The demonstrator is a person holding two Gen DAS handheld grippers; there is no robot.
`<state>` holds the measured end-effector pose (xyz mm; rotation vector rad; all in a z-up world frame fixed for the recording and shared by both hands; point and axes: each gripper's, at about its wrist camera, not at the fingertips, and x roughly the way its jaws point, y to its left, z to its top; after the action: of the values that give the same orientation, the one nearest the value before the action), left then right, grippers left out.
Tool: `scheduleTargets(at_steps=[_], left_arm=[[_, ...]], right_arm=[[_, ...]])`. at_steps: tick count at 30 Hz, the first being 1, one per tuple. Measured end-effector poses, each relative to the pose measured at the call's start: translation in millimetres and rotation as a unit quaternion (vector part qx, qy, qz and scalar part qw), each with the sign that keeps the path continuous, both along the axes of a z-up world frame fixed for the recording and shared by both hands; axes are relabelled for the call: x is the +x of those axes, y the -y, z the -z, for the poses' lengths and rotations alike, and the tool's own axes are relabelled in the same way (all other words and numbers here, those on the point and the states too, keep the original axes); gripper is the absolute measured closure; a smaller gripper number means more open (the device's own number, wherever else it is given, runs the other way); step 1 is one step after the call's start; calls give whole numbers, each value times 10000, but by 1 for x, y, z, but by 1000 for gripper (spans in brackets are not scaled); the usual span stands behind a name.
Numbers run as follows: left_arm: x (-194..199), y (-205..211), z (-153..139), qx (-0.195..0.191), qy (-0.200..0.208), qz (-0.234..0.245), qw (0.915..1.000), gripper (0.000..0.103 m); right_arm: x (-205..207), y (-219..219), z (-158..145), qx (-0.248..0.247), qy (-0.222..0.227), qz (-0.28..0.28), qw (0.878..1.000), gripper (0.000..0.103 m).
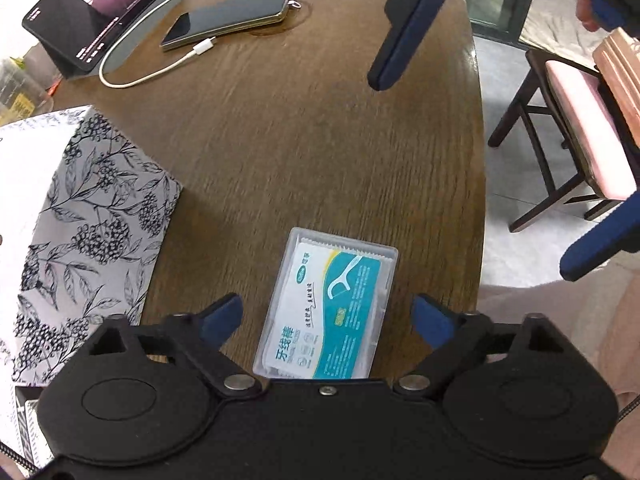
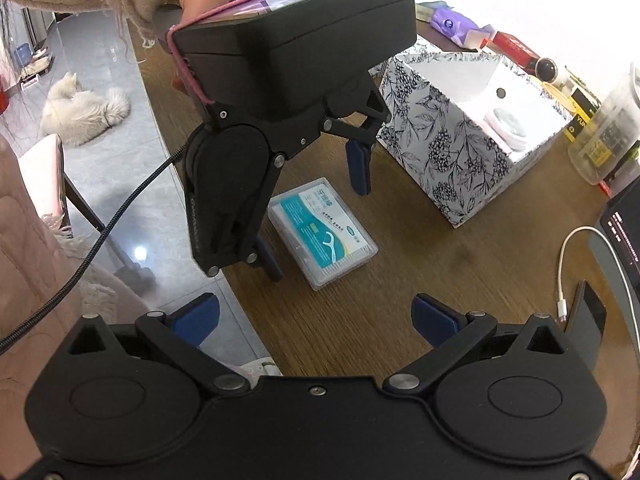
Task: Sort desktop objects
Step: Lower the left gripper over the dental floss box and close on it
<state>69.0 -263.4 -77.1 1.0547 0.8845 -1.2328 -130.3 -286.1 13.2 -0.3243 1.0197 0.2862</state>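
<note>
A clear plastic box of dental floss picks (image 1: 326, 306) with a teal and white label lies flat on the brown wooden table (image 1: 304, 152). My left gripper (image 1: 326, 318) is open, its blue fingers on either side of the box, apart from it. The right wrist view shows the box (image 2: 322, 232) with the left gripper (image 2: 316, 226) straddling it from above. My right gripper (image 2: 316, 316) is open and empty, hovering by the table's edge; it also shows in the left wrist view (image 1: 476, 172). A floral-patterned open box (image 2: 460, 128) stands near, holding a small round tin (image 2: 506, 128).
Two phones (image 1: 236, 16) on white charging cables and a propped tablet (image 1: 100, 8) lie at the far side. A jar (image 2: 604, 132), tissue pack (image 2: 456, 24) and red box (image 2: 516, 46) stand behind the floral box. A chair (image 1: 576, 140) and a white dog (image 2: 86, 108) are beside the table.
</note>
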Motion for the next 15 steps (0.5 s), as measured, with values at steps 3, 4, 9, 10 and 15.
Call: scheduleTargets(at_steps=[3, 4, 9, 10, 15], left_arm=[[6, 1, 0, 21, -239, -53, 9997, 28], [8, 2, 0, 25, -325, -76, 9994, 30], [22, 1, 1, 16, -641, -212, 9977, 32], [24, 1, 1, 7, -654, -219, 9976, 33], [24, 3, -1, -1, -675, -247, 9974, 42]], right_arm=[[0, 3, 1, 86, 3, 5, 10000, 0], [0, 3, 1, 108, 11, 1, 9999, 0], [1, 5, 2, 150, 23, -9, 9999, 0], [1, 6, 3, 155, 19, -7, 9999, 0], [3, 9, 5, 181, 1, 2, 9998, 0]])
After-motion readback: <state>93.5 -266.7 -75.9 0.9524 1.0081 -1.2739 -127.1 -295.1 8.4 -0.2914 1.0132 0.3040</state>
